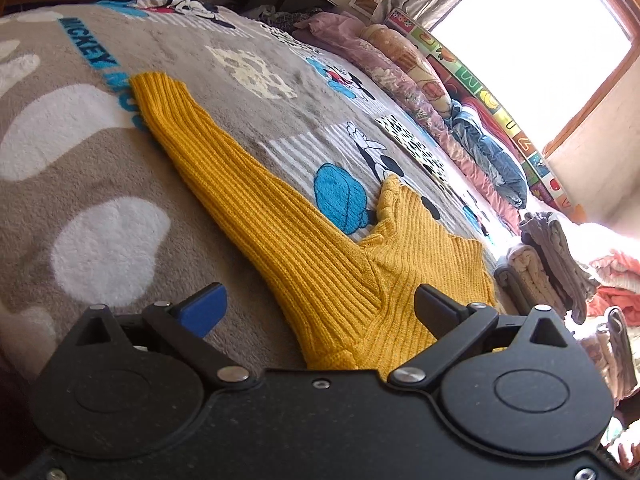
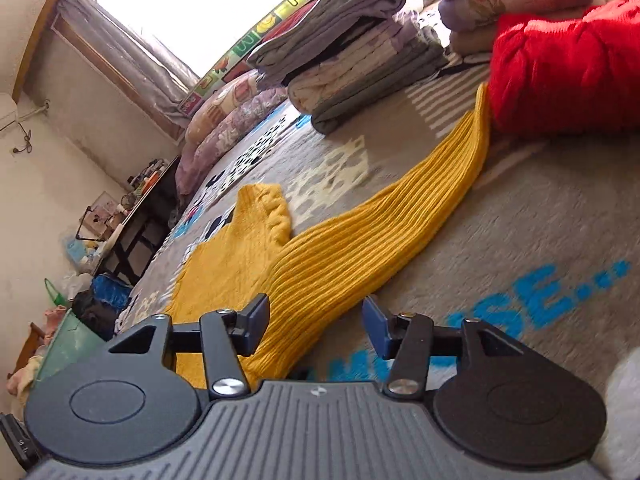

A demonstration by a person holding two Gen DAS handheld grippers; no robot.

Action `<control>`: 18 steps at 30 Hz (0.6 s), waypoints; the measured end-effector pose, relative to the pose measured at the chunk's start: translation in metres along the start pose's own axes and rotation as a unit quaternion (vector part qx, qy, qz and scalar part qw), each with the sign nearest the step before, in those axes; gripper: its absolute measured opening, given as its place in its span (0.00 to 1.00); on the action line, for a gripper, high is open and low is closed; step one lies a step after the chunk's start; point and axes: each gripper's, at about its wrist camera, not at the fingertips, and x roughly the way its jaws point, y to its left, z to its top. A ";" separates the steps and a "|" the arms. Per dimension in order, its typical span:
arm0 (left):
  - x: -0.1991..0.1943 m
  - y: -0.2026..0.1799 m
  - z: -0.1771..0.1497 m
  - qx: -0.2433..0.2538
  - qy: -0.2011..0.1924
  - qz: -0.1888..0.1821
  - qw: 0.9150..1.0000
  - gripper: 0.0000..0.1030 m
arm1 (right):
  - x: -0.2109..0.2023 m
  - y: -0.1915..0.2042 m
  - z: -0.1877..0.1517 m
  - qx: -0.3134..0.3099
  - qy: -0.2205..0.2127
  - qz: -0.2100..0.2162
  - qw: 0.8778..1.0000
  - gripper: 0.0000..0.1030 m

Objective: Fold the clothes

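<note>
A mustard-yellow ribbed knit sweater (image 1: 280,216) lies flat on a grey Mickey Mouse blanket (image 1: 80,184). In the left wrist view one sleeve runs up and left, and the collar sits right of centre. My left gripper (image 1: 320,308) is open, its jaws either side of the sweater's near shoulder edge, holding nothing. In the right wrist view the sweater (image 2: 320,264) stretches its other sleeve toward a red garment. My right gripper (image 2: 316,324) is open over the sweater's near edge, empty.
A red knit garment (image 2: 560,64) lies on the sleeve's far end. Stacks of folded clothes (image 2: 352,60) and rolled quilts (image 1: 420,80) line the far side under a window. A dark table (image 2: 136,220) with clutter stands beside the bed.
</note>
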 end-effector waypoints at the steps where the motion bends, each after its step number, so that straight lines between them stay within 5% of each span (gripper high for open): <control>1: -0.001 0.004 -0.005 -0.024 0.020 -0.015 0.999 0.97 | 0.006 0.004 -0.009 0.017 0.019 0.020 0.999 0.56; 4: 0.000 0.010 -0.023 -0.069 0.069 -0.038 0.995 0.97 | 0.020 0.009 -0.027 0.065 0.050 0.054 0.995 0.57; 10: 0.006 0.004 -0.033 -0.094 0.092 -0.067 0.989 0.96 | 0.029 0.006 -0.042 0.118 0.044 0.064 0.990 0.56; 15: 0.017 -0.010 -0.041 -0.098 0.120 -0.093 0.983 0.73 | 0.027 -0.002 -0.043 0.162 0.031 0.080 0.983 0.55; 18: 0.028 -0.017 -0.051 -0.096 0.129 -0.097 0.982 0.69 | 0.036 0.000 -0.048 0.172 0.044 0.095 0.980 0.50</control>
